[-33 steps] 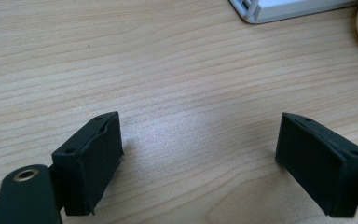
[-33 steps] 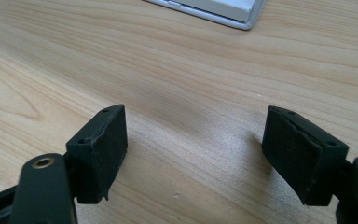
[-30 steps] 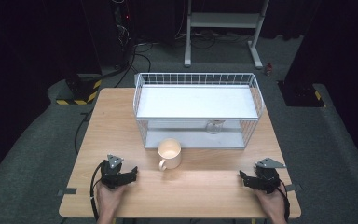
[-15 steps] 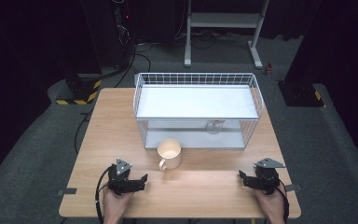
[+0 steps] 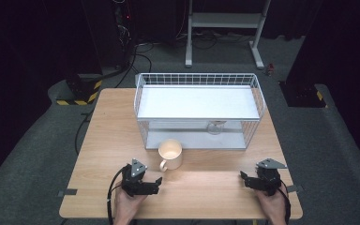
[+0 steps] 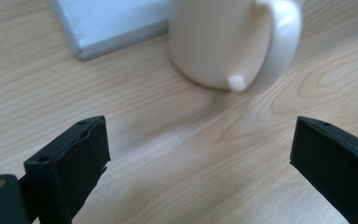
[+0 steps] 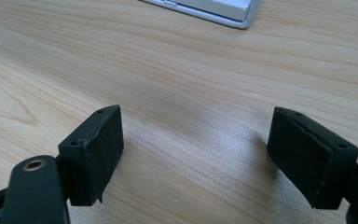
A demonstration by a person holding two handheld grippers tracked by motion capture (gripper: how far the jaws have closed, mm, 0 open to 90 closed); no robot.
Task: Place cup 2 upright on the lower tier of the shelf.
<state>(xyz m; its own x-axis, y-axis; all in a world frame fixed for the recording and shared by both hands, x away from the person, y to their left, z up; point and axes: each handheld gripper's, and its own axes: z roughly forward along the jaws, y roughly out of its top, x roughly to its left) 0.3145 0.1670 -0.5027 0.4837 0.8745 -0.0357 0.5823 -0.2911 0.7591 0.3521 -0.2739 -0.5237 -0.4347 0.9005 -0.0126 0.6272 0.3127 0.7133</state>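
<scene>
In the high view the left claw (image 5: 155, 183) sits at the lower left of centre on the wooden tabletop (image 5: 108, 136), held by a hand (image 5: 127, 206) that enters from the bottom edge; its jaws are spread wide and hold nothing. The cream mug (image 5: 170, 153) stands upright just above and to the right of that claw, near it but apart, its handle turned toward the lower left; in the left gripper view the mug (image 6: 223, 42) fills the upper centre of the frame, handle at its right, and the two black jaws stand far apart at the lower corners with bare wood between them. Just behind the mug stands a white wire rack (image 5: 198, 110) with a white shelf on top; a clear glass object (image 5: 215, 127) shows under that shelf, right of centre, too blurred to identify. The right claw (image 5: 243, 177) rests at the lower right of the high view, well apart from the mug; in the right gripper view its jaws are wide open over bare wood, gripping nothing, with a corner of the rack's base (image 7: 214, 9) at the top edge.
</scene>
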